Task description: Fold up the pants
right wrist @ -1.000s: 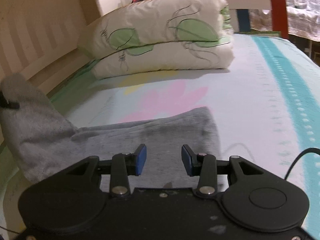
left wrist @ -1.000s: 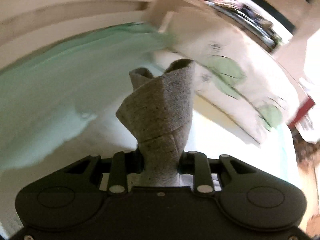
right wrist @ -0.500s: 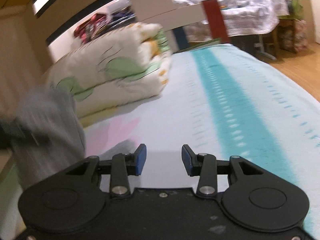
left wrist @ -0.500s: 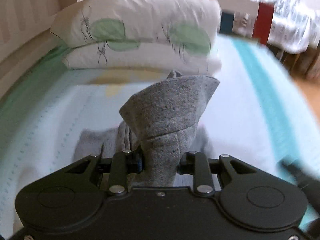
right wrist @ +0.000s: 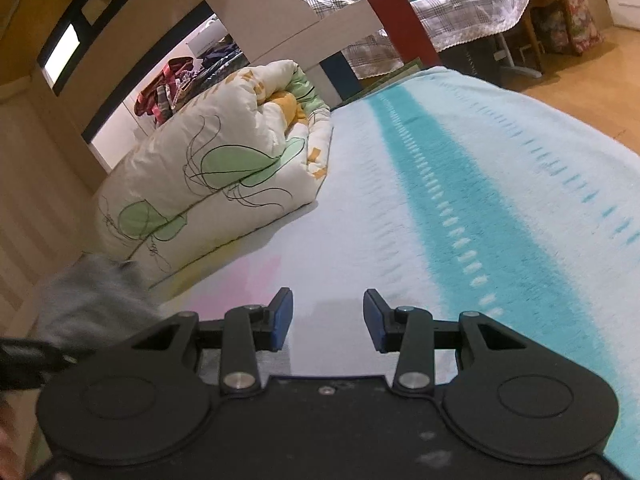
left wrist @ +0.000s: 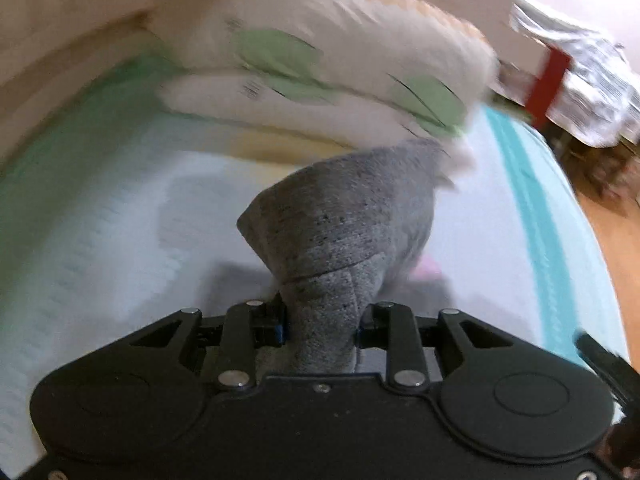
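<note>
My left gripper point(left wrist: 320, 326) is shut on a bunched fold of the grey knit pants point(left wrist: 344, 232), which stand up in front of the camera above the bed. The same grey fabric point(right wrist: 86, 300) shows blurred at the left edge of the right wrist view, with the left gripper's dark body below it. My right gripper point(right wrist: 328, 320) is open and empty, its blue pads point(right wrist: 282, 318) apart over the pale bedsheet point(right wrist: 400, 240). Where the remainder of the pants lies is hidden.
A folded white quilt with green leaf print point(right wrist: 216, 176) lies at the head of the bed, also in the left wrist view point(left wrist: 320, 76). A teal stripe point(right wrist: 472, 216) runs along the sheet. Bed frame point(right wrist: 400, 24), wooden floor point(right wrist: 580, 64) and a draped table point(right wrist: 440, 8) lie beyond.
The left gripper has swung round with the pants, from facing the wall side toward the quilt. The right gripper has turned off the pants toward the teal stripe.
</note>
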### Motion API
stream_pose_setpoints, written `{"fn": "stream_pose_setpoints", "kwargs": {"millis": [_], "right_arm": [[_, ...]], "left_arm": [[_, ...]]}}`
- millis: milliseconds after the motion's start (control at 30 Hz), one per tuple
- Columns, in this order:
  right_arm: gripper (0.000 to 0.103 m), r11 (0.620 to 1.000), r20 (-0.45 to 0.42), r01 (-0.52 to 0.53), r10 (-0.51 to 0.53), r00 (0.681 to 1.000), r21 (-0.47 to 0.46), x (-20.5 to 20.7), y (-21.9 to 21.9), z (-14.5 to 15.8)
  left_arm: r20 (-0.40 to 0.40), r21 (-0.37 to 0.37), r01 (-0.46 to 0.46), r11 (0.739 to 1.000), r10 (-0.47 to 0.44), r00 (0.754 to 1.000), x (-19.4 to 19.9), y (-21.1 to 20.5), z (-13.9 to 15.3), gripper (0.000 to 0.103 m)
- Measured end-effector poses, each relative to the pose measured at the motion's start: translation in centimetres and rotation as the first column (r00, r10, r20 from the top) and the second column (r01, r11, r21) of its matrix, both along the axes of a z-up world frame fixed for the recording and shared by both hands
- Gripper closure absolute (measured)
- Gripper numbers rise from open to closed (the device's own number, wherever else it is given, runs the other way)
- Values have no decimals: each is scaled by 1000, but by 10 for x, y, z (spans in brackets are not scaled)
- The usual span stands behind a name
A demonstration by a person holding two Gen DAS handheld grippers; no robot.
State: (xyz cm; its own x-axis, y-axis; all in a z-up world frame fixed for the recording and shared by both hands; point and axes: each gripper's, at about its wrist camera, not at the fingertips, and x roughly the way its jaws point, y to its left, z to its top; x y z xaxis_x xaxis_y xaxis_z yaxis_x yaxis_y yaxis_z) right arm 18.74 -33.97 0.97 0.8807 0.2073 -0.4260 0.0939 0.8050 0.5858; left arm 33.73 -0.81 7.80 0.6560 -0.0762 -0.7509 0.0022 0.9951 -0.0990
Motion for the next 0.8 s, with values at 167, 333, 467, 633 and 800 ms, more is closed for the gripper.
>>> {"fn": "stream_pose_setpoints", "kwargs": {"millis": [167,333,467,633,800], "right_arm": [[60,1000,-3,-15,15,1000,-3,3,7,2],[60,998,0,-52,53,999,-28,0,18,4],[60,997,-12,-73,73,997,-23,-1,20,1],[60,997,-34,-79,78,996,-24,1,16,-6],[60,994,-58,-60,55,997,-91,2,16,-13]], "left_arm": [[103,246,-144,958,122,987,-1,64,49,66],[95,347,-203,916,181,979,-2,72,37,66],[78,409,-140,902,118,990,-9,19,-6,65],[16,447,-19,894,13,1000,-2,-86,-96,55],[-141,434,109,894,-52,989,-11,-145,-174,50]]}}
